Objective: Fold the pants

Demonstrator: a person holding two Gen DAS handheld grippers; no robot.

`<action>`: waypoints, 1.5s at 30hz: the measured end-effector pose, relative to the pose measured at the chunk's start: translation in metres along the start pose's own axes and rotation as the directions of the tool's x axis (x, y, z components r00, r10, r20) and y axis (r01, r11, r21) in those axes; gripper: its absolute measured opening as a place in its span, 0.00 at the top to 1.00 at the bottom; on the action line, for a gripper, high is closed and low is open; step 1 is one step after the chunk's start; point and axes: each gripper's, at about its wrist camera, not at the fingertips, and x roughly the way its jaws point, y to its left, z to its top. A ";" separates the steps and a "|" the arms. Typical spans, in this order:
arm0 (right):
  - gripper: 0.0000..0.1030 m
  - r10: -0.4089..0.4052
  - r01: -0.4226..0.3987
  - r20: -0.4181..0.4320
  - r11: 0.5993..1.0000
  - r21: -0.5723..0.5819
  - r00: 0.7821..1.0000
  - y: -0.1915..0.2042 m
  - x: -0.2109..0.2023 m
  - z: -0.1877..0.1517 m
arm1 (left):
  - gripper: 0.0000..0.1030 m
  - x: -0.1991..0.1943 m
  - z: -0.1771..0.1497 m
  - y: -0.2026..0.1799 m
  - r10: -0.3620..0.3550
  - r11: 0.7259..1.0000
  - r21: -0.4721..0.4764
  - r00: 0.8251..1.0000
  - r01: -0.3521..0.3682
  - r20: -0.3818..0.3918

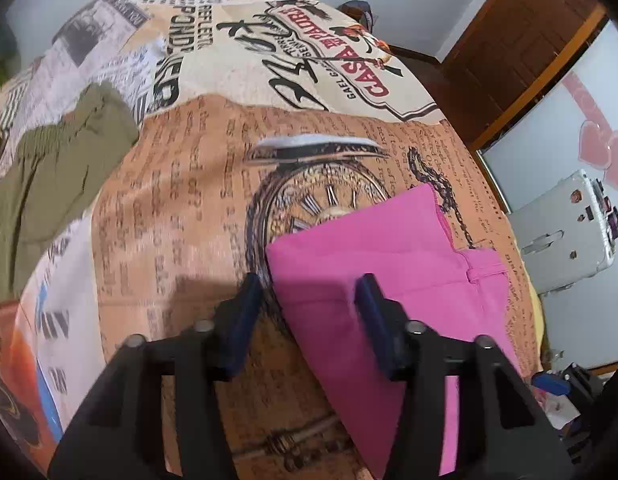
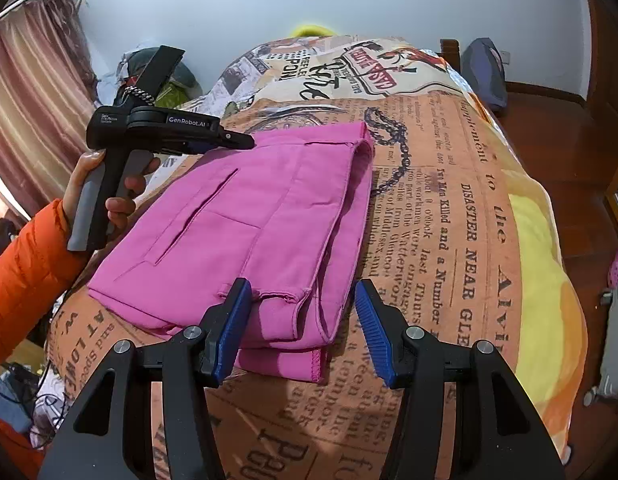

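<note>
Folded pink cotton pants (image 2: 245,216) lie lengthwise away from the empty half-open right gripper (image 2: 303,312), nearer than the left gripper (image 1: 305,300), also half-open, empty.

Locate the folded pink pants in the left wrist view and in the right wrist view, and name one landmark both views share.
Left wrist view: pink pants lie lower right of centre, reaching under the gripper's right finger.
Right wrist view: pink pants sit centre-left, spreading down to the near fingers.
Shared landmark: the printed black chain on the bedspread, beside the pants' far corner.
</note>
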 end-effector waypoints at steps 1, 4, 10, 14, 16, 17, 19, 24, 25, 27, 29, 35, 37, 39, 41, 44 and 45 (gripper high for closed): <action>0.52 -0.002 0.002 -0.001 1.000 0.003 1.000 -0.001 0.001 0.001 | 0.60 0.001 0.002 0.001 0.002 1.000 0.002 1.000 -0.002 0.001; 0.52 -0.012 0.012 -0.006 1.000 0.010 1.000 -0.005 0.003 0.004 | 0.72 0.004 0.007 0.005 -0.004 1.000 -0.004 1.000 0.004 0.008; 0.52 -0.053 0.053 0.000 0.999 0.007 0.999 -0.007 0.002 0.010 | 0.88 -0.005 0.004 0.015 0.015 0.997 -0.070 1.000 -0.014 0.014; 0.51 -0.063 0.063 0.026 0.998 0.006 0.998 -0.008 -0.006 0.015 | 0.90 -0.031 -0.014 0.013 0.090 0.994 -0.065 0.994 -0.086 0.065; 0.51 -0.073 0.073 0.033 0.997 -0.001 0.997 -0.007 -0.009 0.017 | 0.91 -0.049 -0.029 0.010 0.133 0.990 -0.052 0.986 -0.129 0.097; 0.51 -0.077 0.077 0.038 0.997 -0.005 0.996 -0.006 -0.011 0.018 | 0.91 -0.055 -0.035 0.011 0.142 0.989 -0.053 0.984 -0.137 0.104; 0.51 -0.080 0.080 0.050 0.997 -0.013 0.996 -0.003 -0.014 0.020 | 0.91 -0.070 -0.052 0.014 0.151 0.987 -0.072 0.982 -0.143 0.117; 0.51 -0.080 0.082 0.067 0.996 -0.023 0.995 0.006 -0.019 0.024 | 0.93 -0.103 -0.095 0.030 0.125 0.978 -0.183 0.982 -0.098 0.140; 0.51 -0.077 0.079 0.069 0.997 -0.025 0.995 0.008 -0.019 0.024 | 0.93 -0.107 -0.102 0.032 0.115 0.975 -0.208 0.982 -0.083 0.147; 0.51 -0.075 0.077 0.070 0.997 -0.029 0.995 0.013 -0.019 0.024 | 0.93 -0.115 -0.117 0.036 0.113 0.966 -0.248 0.980 -0.070 0.161; 0.51 -0.067 0.069 0.067 0.997 -0.036 0.996 0.018 -0.018 0.025 | 0.94 -0.122 -0.130 0.037 0.146 0.960 -0.261 0.974 -0.097 0.175; 0.52 -0.050 0.055 0.067 0.995 -0.080 0.996 0.036 -0.017 0.026 | 0.94 -0.129 -0.151 0.048 0.242 0.943 -0.269 0.957 -0.194 0.158; 0.51 -0.050 0.055 0.065 0.995 -0.089 0.997 0.040 -0.015 0.026 | 0.94 -0.131 -0.154 0.055 0.305 0.928 -0.268 0.941 -0.259 0.147; 0.51 -0.045 0.051 0.066 0.994 -0.096 0.997 0.043 -0.013 0.029 | 0.94 -0.135 -0.156 0.061 0.306 0.929 -0.262 0.941 -0.261 0.146; 0.51 -0.043 0.050 0.066 0.993 -0.109 0.997 0.046 -0.010 0.033 | 0.94 -0.143 -0.155 0.061 0.307 0.935 -0.235 0.938 -0.265 0.163; 0.51 -0.029 0.037 0.070 0.991 -0.125 0.997 0.051 -0.002 0.044 | 0.94 -0.155 -0.144 0.048 0.307 0.948 -0.148 0.930 -0.281 0.203; 0.51 -0.022 0.031 0.072 0.991 -0.129 0.997 0.052 0.000 0.048 | 0.93 -0.158 -0.137 0.039 0.291 0.956 -0.108 0.931 -0.273 0.222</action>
